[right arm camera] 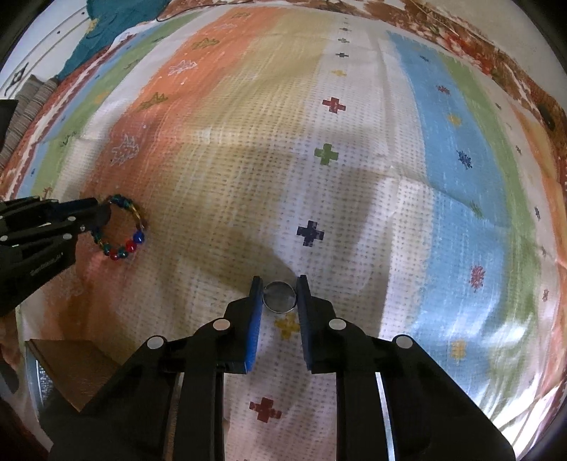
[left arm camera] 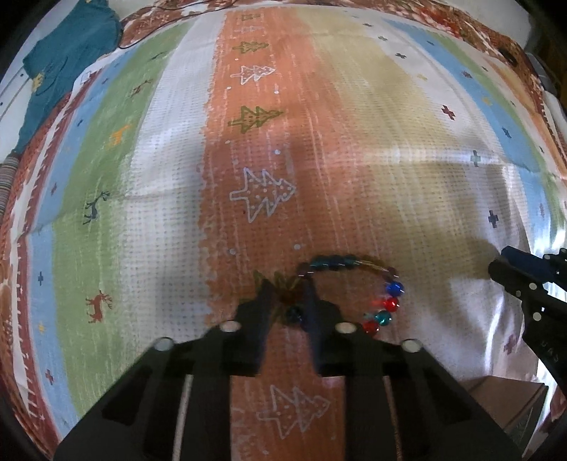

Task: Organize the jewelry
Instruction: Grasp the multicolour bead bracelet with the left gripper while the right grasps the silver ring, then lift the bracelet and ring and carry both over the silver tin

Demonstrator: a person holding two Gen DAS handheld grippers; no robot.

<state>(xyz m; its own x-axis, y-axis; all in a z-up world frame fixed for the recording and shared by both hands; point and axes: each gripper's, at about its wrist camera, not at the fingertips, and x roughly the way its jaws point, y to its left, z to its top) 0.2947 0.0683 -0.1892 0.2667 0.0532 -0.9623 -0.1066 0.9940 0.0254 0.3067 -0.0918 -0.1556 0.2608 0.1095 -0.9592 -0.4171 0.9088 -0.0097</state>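
Observation:
A beaded bracelet (left arm camera: 384, 301) with red, blue and teal beads lies on the striped patterned cloth (left arm camera: 177, 177). My left gripper (left arm camera: 287, 299) is closed around the bracelet's left part, beads pinched between its fingers. The bracelet also shows in the right wrist view (right arm camera: 122, 230), with the left gripper (right arm camera: 101, 216) at its left edge. My right gripper (right arm camera: 280, 294) is shut on a small round silver ring (right arm camera: 279, 297), its blue-padded fingers touching both sides just above the cloth (right arm camera: 354, 177). The right gripper's body shows at the right of the left wrist view (left arm camera: 531, 287).
A brown cardboard box (right arm camera: 76, 368) sits at the lower left of the right wrist view, and it shows in the left wrist view (left arm camera: 510, 400). A teal garment (left arm camera: 67, 60) lies at the cloth's far left corner. A thin black cable (left arm camera: 156, 25) runs along the far edge.

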